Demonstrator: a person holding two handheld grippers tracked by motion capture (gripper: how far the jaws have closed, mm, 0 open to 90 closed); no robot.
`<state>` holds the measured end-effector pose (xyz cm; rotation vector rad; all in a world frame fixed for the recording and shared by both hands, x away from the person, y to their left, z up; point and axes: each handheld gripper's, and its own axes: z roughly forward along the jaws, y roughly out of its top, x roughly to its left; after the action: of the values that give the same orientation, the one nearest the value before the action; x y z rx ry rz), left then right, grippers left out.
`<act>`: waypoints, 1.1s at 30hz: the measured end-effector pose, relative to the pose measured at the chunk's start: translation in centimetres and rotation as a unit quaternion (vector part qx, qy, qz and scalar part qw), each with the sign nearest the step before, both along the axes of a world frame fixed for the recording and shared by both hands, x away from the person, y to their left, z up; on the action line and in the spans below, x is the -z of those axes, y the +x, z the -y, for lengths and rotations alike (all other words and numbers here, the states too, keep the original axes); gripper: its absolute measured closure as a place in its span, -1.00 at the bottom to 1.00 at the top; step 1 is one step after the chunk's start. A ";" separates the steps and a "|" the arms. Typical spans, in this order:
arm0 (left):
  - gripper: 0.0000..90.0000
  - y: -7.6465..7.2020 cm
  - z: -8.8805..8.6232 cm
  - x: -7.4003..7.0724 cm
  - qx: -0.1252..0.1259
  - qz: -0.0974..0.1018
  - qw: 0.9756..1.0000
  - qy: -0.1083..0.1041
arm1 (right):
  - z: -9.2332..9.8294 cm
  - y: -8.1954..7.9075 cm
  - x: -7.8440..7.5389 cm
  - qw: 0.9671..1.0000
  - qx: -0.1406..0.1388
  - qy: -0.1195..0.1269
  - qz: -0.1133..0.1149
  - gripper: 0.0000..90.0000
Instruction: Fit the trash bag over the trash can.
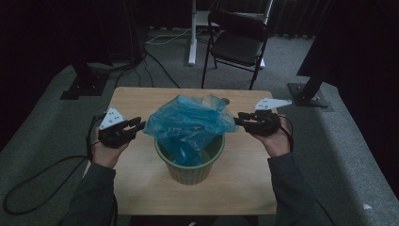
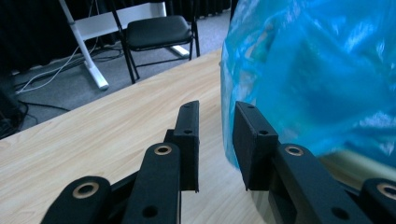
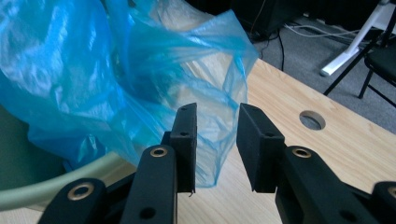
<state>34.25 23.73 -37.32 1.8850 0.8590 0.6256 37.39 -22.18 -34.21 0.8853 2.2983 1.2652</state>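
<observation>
Our crinkled blue plastic bag sits loosely in the ribbed green bin; the left gripper and right gripper, jaws parted and empty, flank it. Fitting its edge over the rim remains.

Both forearms came in from six o'clock, sleeves dark, hands raised level. The left gripper pointed toward three o'clock, its jaws parted with a clear gap between them. The right gripper pointed toward nine o'clock, its jaws likewise standing apart, gripping nothing.
</observation>
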 end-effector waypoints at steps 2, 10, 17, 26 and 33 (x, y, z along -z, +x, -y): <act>0.58 0.2 0.1 -0.2 -0.005 0.002 1.000 0.000 | -0.1 0.0 -0.2 1.000 -0.002 0.005 0.003 0.51; 0.56 0.8 0.6 -1.4 -0.008 0.016 1.000 -0.011 | -0.9 -0.5 -1.4 0.999 -0.022 0.022 0.018 0.50; 0.55 1.7 1.6 -1.8 -0.002 0.014 1.000 -0.012 | -1.6 -0.6 -1.7 0.998 -0.054 0.039 0.020 0.48; 0.52 1.5 3.1 -1.3 0.019 0.008 1.000 0.012 | -2.9 -0.9 -0.1 0.995 -0.098 0.006 0.001 0.42; 0.48 1.0 3.6 -0.3 0.036 0.001 0.999 0.034 | -3.4 -0.9 1.1 0.993 -0.115 -0.022 -0.012 0.41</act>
<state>35.20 20.08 -37.03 1.9666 0.7741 0.6187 36.44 -18.81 -35.32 0.6389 2.4951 1.2932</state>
